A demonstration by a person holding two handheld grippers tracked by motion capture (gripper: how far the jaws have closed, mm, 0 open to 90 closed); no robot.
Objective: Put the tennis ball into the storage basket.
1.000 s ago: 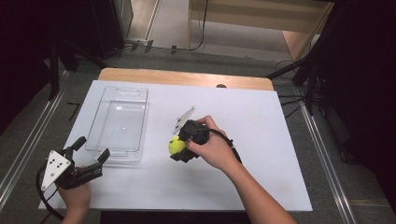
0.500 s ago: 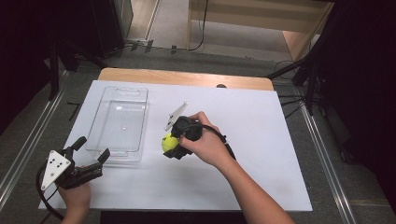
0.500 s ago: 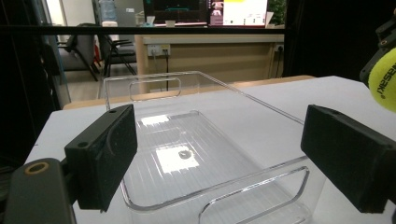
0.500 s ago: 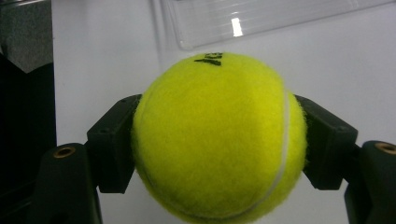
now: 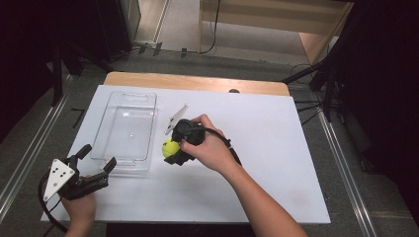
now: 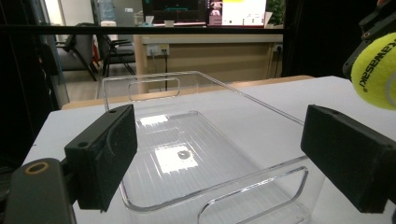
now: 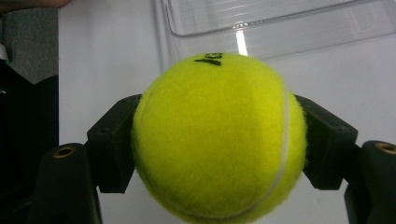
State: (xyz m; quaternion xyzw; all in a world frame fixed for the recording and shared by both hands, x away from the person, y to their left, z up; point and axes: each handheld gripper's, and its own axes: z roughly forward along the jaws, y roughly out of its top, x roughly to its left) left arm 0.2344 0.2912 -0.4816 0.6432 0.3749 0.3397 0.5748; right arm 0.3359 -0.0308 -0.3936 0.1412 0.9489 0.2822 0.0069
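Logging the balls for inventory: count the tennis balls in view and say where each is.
1: the tennis ball is clamped between the right gripper's fingers, just right of the clear tray. The tray holds none.

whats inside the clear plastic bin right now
The clear bin holds nothing; its ribbed floor shows through. The tennis ball sits outside it, clamped in the right gripper.

Right gripper (image 5: 170, 149) clamped on both sides of a tennis ball (image 7: 219, 140), jaws pointing away from the person's forearm, right hand (image 5: 210, 148) wrapped over its body, left gripper (image 5: 96, 163) with jaws spread wide, nothing between them, left hand (image 5: 79, 207) below it
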